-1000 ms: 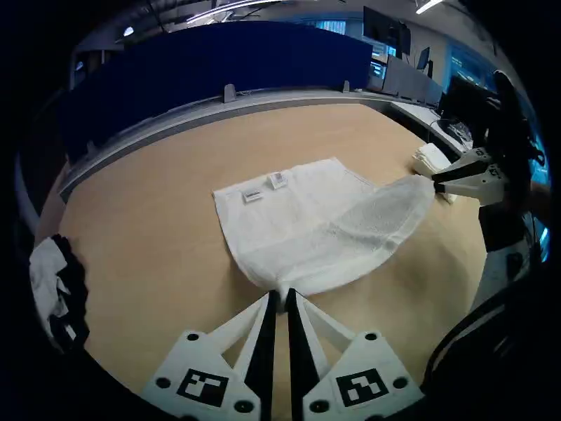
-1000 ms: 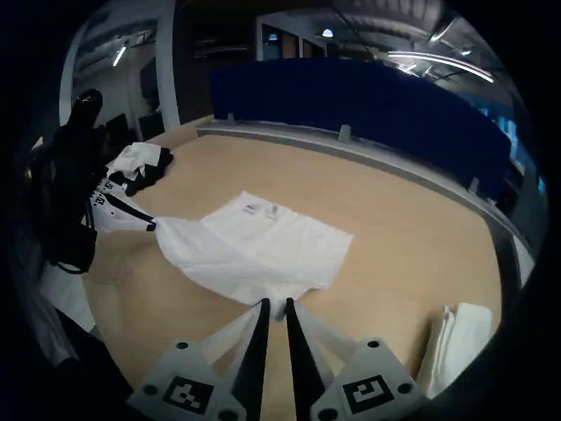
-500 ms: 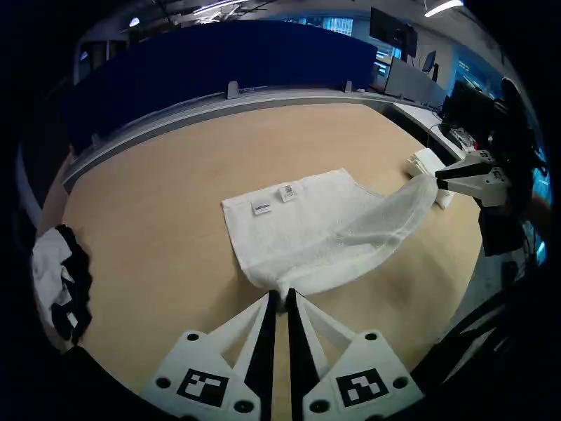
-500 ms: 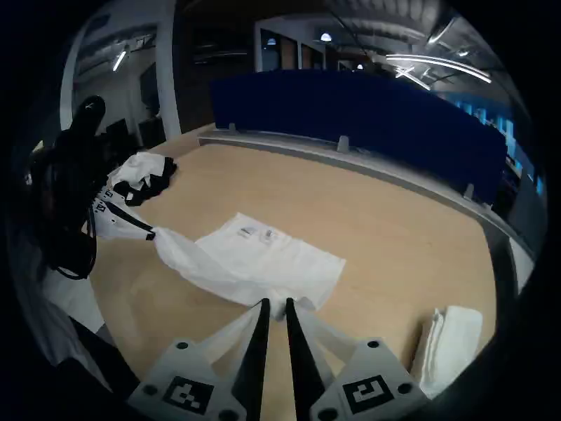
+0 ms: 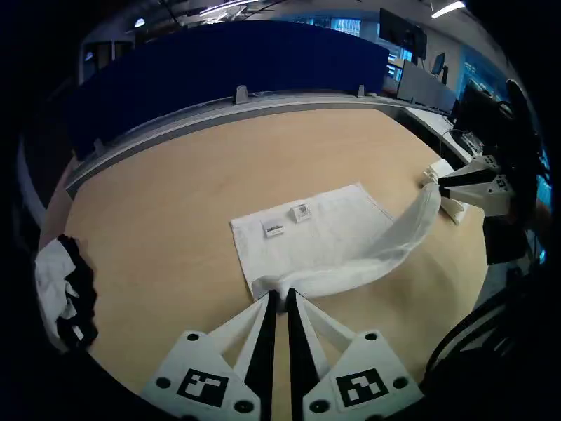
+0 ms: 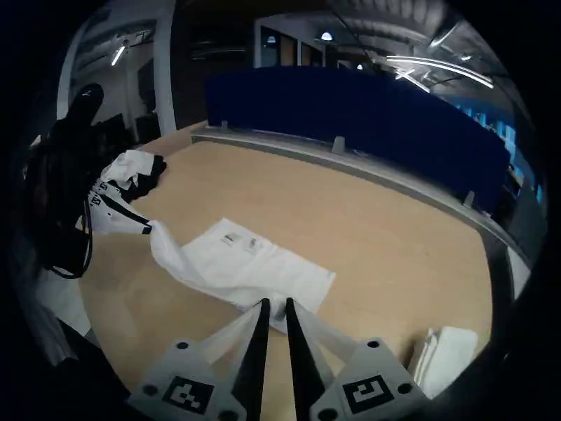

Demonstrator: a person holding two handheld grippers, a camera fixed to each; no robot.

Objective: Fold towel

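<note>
A white towel (image 5: 329, 231) lies partly flat on the wooden table (image 5: 175, 189), two small labels up near its far-left edge. Its near edge is lifted into a drooping band. My left gripper (image 5: 280, 298) is shut on one near corner. My right gripper (image 5: 440, 185), seen at the right of the left gripper view, holds the other end of that band. In the right gripper view the towel (image 6: 259, 263) spreads ahead, my right gripper (image 6: 275, 305) is shut on its corner, and the left gripper (image 6: 147, 226) pinches the far end at the left.
A grey rail and blue partition (image 5: 231, 63) bound the table's far side. A black and white cloth heap (image 5: 59, 288) lies at the left edge, also seen as a heap (image 6: 137, 172). A stack of folded white towels (image 6: 449, 358) sits at the right. A person (image 6: 59, 182) stands behind the left gripper.
Both grippers have drawn back and up with the towel's near edge. The folded-over flap has unrolled, so more of the towel lies flat and the held edge is a narrow band.
</note>
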